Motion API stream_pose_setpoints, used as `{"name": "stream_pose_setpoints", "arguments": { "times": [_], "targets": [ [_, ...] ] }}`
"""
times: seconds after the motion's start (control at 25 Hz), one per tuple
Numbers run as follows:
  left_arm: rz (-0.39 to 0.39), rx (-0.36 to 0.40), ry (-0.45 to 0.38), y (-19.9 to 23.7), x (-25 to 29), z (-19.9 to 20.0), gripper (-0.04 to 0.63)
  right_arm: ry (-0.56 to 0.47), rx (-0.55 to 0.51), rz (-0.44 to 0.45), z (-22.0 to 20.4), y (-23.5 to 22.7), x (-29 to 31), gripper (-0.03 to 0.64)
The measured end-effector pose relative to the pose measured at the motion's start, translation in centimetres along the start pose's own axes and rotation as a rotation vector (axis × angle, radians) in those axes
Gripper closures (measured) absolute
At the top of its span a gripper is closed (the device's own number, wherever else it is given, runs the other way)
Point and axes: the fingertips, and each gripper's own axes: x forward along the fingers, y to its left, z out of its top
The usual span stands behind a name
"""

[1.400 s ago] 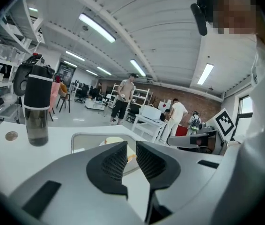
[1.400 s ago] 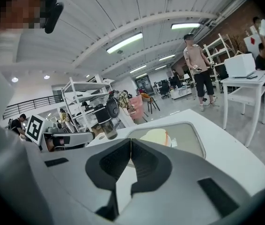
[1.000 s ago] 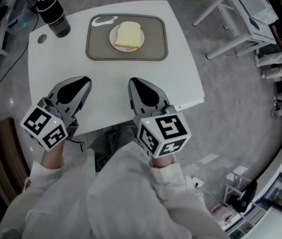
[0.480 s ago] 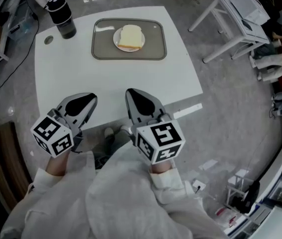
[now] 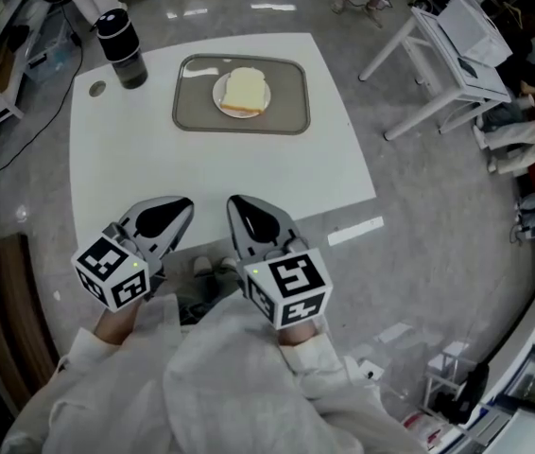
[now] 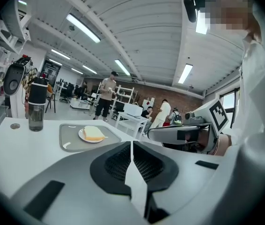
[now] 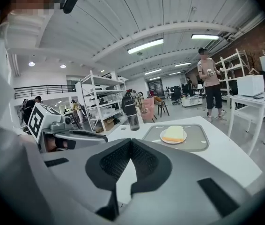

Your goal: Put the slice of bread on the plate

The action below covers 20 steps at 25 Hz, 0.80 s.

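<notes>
A slice of bread (image 5: 244, 91) lies on a small white plate (image 5: 218, 95) inside a grey tray (image 5: 192, 113) at the far side of the white table (image 5: 201, 173). In the left gripper view the bread (image 6: 94, 132) and the tray (image 6: 69, 138) sit well ahead. The right gripper view shows the bread (image 7: 173, 133) likewise far off. My left gripper (image 5: 184, 204) hangs at the table's near edge; its jaws have just been closing, with nothing between them. My right gripper (image 5: 234, 201) is beside it, shut and empty. Both are far from the tray.
A dark bottle (image 5: 122, 47) stands at the table's far left corner, next to a round hole (image 5: 96, 88). A white folding frame (image 5: 457, 55) stands on the floor to the right. Several people stand far off among shelves in the room.
Both grippers have drawn back from the tray to the table's near edge. The bread, plate and tray have stayed put.
</notes>
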Motion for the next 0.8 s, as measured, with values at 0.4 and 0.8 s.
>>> {"name": "stream_pose_setpoints", "arguments": {
  "times": [0.4,0.8],
  "targets": [
    [0.000,0.000,-0.008,-0.7,1.2,0.8,0.578,-0.018,-0.051,0.045,2.1,-0.3,0.3,0.601],
    [-0.008,-0.004,-0.016,-0.2,2.6,1.6,0.580,-0.009,-0.056,0.056,2.0,-1.2,0.6,0.601]
  ]
}}
